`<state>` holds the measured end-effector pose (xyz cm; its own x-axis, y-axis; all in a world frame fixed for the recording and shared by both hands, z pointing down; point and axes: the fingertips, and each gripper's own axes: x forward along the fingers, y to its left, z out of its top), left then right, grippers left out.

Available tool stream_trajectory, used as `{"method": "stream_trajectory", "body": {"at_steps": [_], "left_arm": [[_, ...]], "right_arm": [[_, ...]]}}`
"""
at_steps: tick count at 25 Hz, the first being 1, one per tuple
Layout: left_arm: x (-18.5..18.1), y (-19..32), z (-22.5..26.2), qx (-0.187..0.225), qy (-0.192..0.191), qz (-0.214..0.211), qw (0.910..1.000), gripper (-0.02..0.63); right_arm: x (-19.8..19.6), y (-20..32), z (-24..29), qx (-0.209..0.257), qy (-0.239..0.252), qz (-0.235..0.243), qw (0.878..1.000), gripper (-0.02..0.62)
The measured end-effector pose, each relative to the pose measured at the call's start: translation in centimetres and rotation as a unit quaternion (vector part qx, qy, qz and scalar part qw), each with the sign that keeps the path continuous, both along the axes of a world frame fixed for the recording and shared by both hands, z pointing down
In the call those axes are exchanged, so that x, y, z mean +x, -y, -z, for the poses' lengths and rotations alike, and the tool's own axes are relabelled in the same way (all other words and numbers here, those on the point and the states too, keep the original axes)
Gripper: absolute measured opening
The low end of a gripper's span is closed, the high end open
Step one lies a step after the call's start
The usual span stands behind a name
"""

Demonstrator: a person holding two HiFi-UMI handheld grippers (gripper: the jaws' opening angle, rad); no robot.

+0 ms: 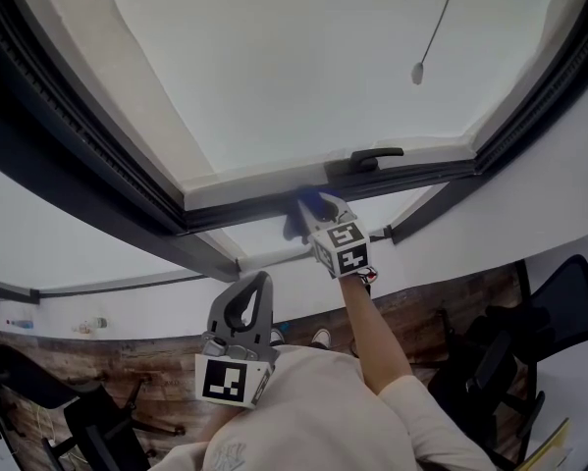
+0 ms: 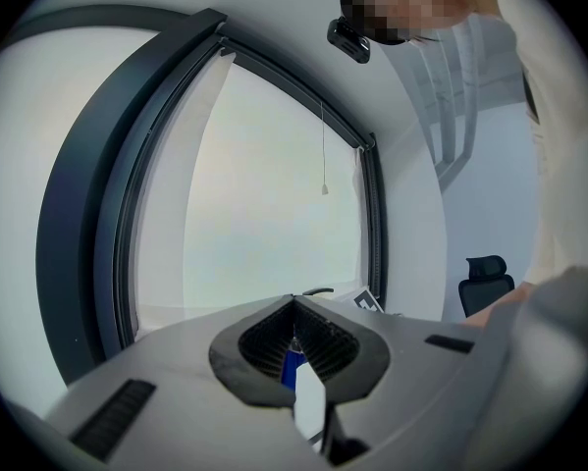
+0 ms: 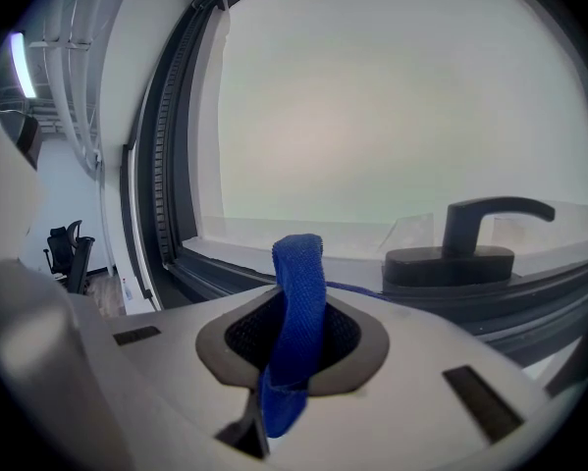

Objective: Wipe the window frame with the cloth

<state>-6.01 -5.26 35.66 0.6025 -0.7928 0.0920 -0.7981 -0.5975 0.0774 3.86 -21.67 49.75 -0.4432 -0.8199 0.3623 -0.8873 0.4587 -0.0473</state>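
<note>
The dark window frame (image 1: 244,207) runs across the head view, with a black handle (image 1: 374,156) on its lower rail. My right gripper (image 1: 323,212) is shut on a blue cloth (image 1: 311,207) and holds it against that rail, just left of the handle. In the right gripper view the cloth (image 3: 298,302) sticks up out of the jaws, with the handle (image 3: 475,232) to the right. My left gripper (image 1: 250,300) hangs lower, close to the person's body and away from the frame. Its jaws (image 2: 298,346) are shut with nothing in them.
A blind cord with a small pull (image 1: 417,72) hangs in front of the pane. Black office chairs (image 1: 554,312) stand on the wooden floor (image 1: 107,356) below the window, and another chair (image 2: 485,278) shows by the white wall.
</note>
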Motion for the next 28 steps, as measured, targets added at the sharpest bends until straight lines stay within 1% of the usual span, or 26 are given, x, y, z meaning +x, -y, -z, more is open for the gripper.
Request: {"method": "stream_trajectory", "body": {"at_steps": [9,17,23,26,28], "left_arm": [[0.9,0.2,-0.1,-0.002,0.0,-0.005,1.0,0.009],[1.3,0.1,-0.1,-0.003,0.0,-0.01,0.9999,0.009],[1.0,-0.2,-0.1,-0.004,-0.001,-0.009,0.9999,0.009],[0.3,-0.5,-0.2,-0.006,-0.003,-0.008,0.9999,0.009],[-0.2,-0.7,-0.4,-0.009,-0.003,-0.008,0.9999,0.009]], "right_arm": [[2.3,0.1,0.1,0.002,0.004,-0.017,1.0,0.06],[6.3,0.2,0.1,0.007,0.012,-0.059,0.998,0.06],[6.5,0.1,0.1,0.005,0.006,-0.074,0.997,0.06],[6.4,0.1,0.2,-0.003,0.001,-0.091,0.996,0.06],[5.9,-0.4,0.7,0.001,0.002,-0.103,0.995,0.06]]}}
